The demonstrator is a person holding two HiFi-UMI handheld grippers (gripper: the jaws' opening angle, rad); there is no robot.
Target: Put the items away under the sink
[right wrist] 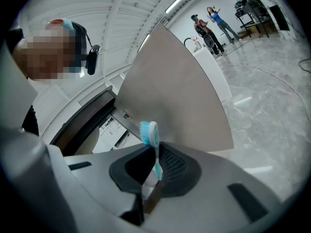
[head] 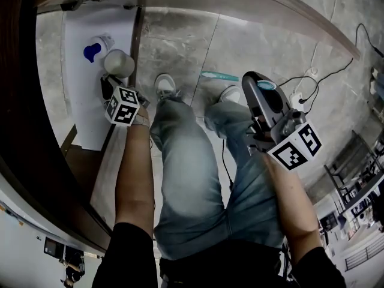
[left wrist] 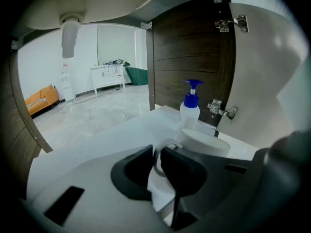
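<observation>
In the head view my left gripper reaches into the white cabinet under the sink. It is shut on the handle of a white cup, which stands beside a white pump bottle with a blue top. In the left gripper view the jaws pinch the cup's handle; the cup sits just short of the pump bottle. My right gripper hovers over the floor, shut on a teal and white toothbrush. In the right gripper view the toothbrush stands up between the jaws.
The sink's drain pipe hangs at the cabinet's upper left. An open cabinet door with hinges stands to the right. The person's legs lie between the grippers. Cables and a power strip lie on the floor. Two people stand far off.
</observation>
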